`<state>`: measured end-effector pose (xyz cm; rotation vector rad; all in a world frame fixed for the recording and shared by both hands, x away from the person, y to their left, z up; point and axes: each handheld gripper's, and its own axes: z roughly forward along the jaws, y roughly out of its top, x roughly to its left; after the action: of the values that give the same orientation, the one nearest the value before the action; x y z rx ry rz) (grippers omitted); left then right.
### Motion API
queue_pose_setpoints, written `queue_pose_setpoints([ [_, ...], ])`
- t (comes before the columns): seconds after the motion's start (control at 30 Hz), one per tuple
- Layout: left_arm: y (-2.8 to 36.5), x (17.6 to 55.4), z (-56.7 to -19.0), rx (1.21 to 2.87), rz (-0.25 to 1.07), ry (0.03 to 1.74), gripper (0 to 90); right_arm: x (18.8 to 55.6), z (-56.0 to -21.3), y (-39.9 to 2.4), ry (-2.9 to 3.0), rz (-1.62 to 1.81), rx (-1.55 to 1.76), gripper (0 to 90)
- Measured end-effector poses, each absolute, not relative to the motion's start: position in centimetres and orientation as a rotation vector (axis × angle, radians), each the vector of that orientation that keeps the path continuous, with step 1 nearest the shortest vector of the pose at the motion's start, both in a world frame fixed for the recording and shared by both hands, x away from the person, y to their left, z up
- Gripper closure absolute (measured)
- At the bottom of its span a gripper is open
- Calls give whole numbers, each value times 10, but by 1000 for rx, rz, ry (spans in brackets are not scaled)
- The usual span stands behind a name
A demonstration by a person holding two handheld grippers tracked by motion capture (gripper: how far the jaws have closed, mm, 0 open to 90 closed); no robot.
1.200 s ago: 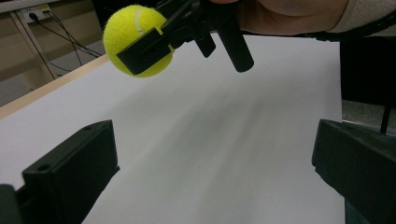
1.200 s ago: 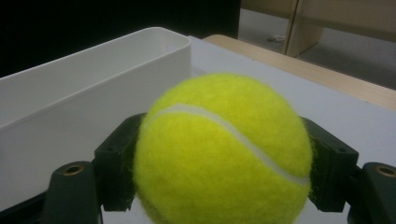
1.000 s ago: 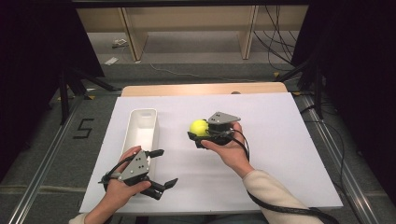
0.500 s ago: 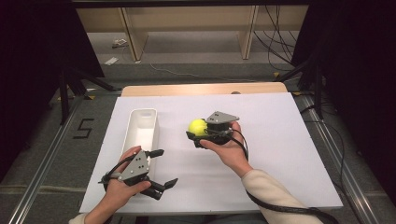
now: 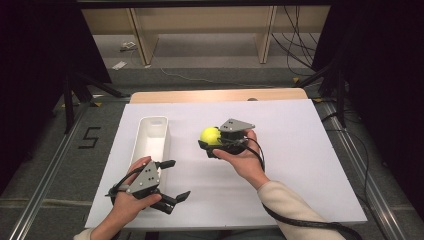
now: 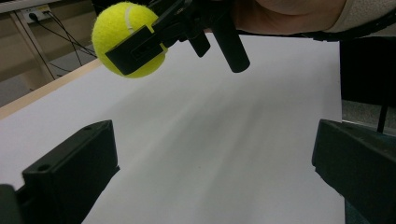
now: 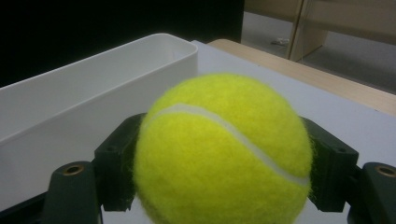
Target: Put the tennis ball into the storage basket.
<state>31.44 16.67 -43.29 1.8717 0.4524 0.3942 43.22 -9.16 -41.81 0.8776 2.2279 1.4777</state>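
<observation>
A yellow tennis ball (image 5: pixel 210 135) sits clamped between the jaws of my right gripper (image 5: pixel 209 141), a little above the white sheet near the table's middle. In the right gripper view the ball (image 7: pixel 222 149) is held on both sides by the black pads (image 7: pixel 116 163). The left gripper view shows the same ball (image 6: pixel 122 37) up at the top left, lifted off the sheet. My left gripper (image 5: pixel 176 180) rests low at the front left, jaws wide apart and empty. A long white bin (image 5: pixel 151 137) lies left of the ball.
The white sheet (image 5: pixel 300 150) covers most of the table, with bare room to the right. A wooden table edge (image 5: pixel 220 95) runs along the back. Shelving legs and cables stand on the floor beyond.
</observation>
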Motion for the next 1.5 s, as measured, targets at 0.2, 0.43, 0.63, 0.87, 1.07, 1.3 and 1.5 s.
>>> queue_pose_setpoints([
  [0.2, 167, 314, -433, 1872, 395, 451, 0, 433, -418, -91, 2226, 1481, 875, 265],
  [0.43, 167, 314, -433, 1872, 395, 452, 0, 433, -417, -89, 2226, 1484, 873, 265],
  [0.63, 166, 314, -433, 1872, 395, 451, 0, 433, -417, -88, 2233, 1485, 868, 266],
  [0.87, 166, 314, -433, 1872, 394, 450, 0, 434, -418, -85, 2234, 1487, 869, 266],
  [1.07, 166, 314, -433, 1873, 395, 451, 0, 434, -417, -84, 2238, 1489, 863, 266],
  [1.3, 166, 314, -433, 1872, 394, 451, 0, 434, -417, -80, 2243, 1494, 861, 266],
  [1.5, 166, 314, -433, 1872, 392, 451, 0, 434, -416, -78, 2245, 1499, 856, 266],
])
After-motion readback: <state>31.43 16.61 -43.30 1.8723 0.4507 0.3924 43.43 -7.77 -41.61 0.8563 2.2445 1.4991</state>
